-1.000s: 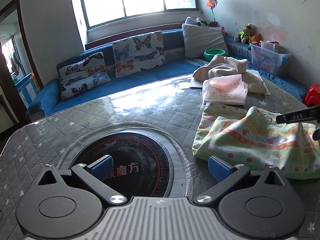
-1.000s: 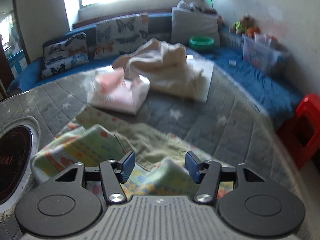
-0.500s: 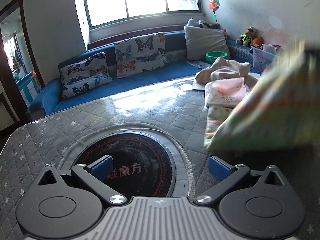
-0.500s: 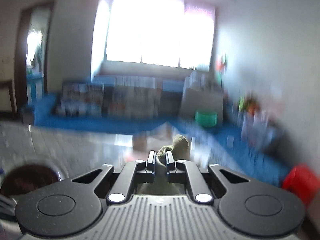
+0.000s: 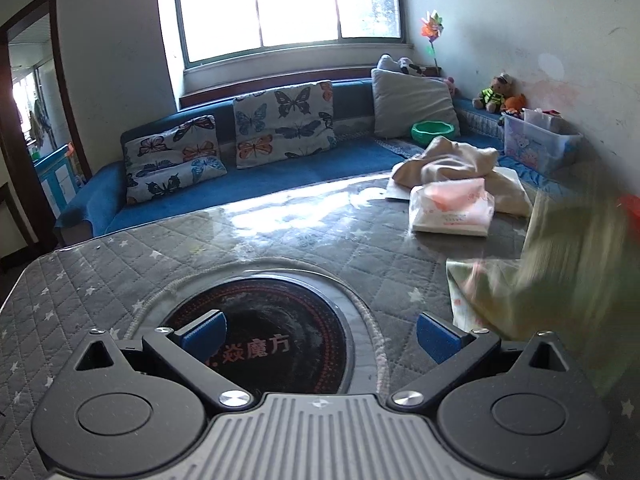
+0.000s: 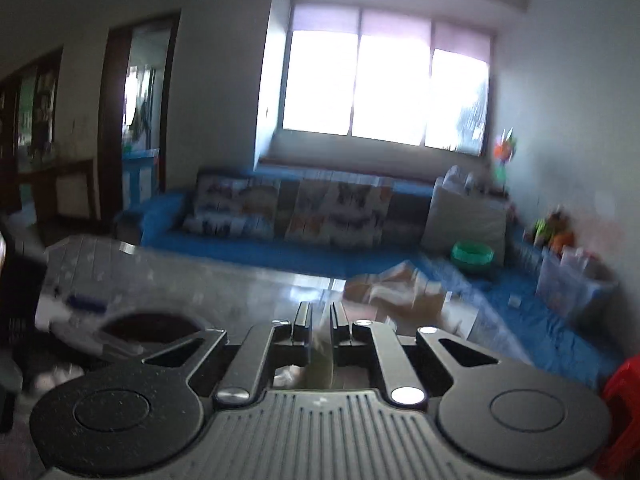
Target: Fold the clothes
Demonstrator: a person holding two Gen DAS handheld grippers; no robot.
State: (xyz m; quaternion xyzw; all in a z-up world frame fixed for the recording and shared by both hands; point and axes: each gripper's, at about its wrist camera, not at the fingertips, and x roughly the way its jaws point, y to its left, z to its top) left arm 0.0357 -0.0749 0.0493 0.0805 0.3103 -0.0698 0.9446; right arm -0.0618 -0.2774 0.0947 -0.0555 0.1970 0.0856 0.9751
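Since the earlier frames, the right gripper [image 6: 320, 322] has closed on the patterned cloth [image 5: 560, 280] and lifted it off the grey quilted table cover [image 5: 280, 240]; the cloth, formerly lying flat, now hangs blurred at about 3 o'clock in the left wrist view, its lower edge near the cover. In the right wrist view the jaws are pressed nearly together, pinching a fold of that cloth, which shows dimly between and below the fingers. The left gripper [image 5: 318, 332] has hardly shifted: its jaws stand spread wide with nothing between them, above the round black hob [image 5: 280, 344] set into the table at 6 o'clock. At 1 o'clock in the left wrist view lie a pink-and-white folded garment [image 5: 452, 210] and, touching it behind, a rumpled cream garment [image 5: 460, 160]. Beyond, at 12 o'clock, a blue sofa [image 5: 280, 176] carries butterfly cushions [image 5: 284, 120], a grey pillow [image 5: 412, 102] and a green bowl [image 5: 434, 130]. A clear storage box [image 5: 536, 140] stands at 2 o'clock.
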